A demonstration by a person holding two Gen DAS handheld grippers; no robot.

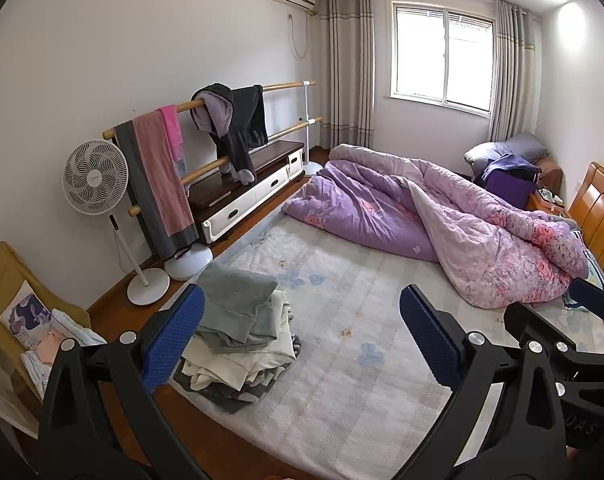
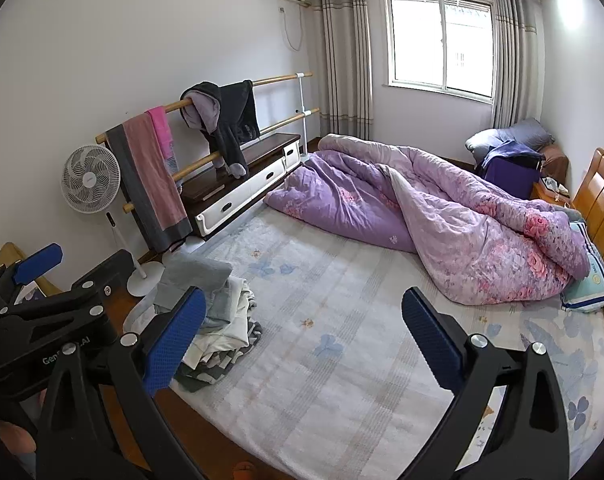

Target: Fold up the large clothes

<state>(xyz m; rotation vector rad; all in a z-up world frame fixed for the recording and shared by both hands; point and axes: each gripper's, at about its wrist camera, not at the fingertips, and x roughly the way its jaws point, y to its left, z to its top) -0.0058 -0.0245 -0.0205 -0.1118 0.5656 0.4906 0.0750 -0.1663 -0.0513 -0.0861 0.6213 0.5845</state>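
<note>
A pile of folded clothes (image 1: pixel 238 332), grey on top and cream and dark grey below, sits at the bed's near left corner; it also shows in the right wrist view (image 2: pixel 218 320). My left gripper (image 1: pixel 302 336) is open and empty, held above the bed just right of the pile. My right gripper (image 2: pixel 304 336) is open and empty above the bare mattress cover. The right gripper's body (image 1: pixel 562 344) shows at the left view's right edge. The left gripper's body (image 2: pixel 50 312) shows at the right view's left edge.
A crumpled purple floral quilt (image 1: pixel 442 216) lies across the far half of the bed (image 1: pixel 342 392). A wooden rail rack (image 1: pixel 206 136) with towels and a dark hoodie, a fan (image 1: pixel 96 178) and a low cabinet (image 1: pixel 254 188) stand left. The headboard (image 1: pixel 602 212) is right.
</note>
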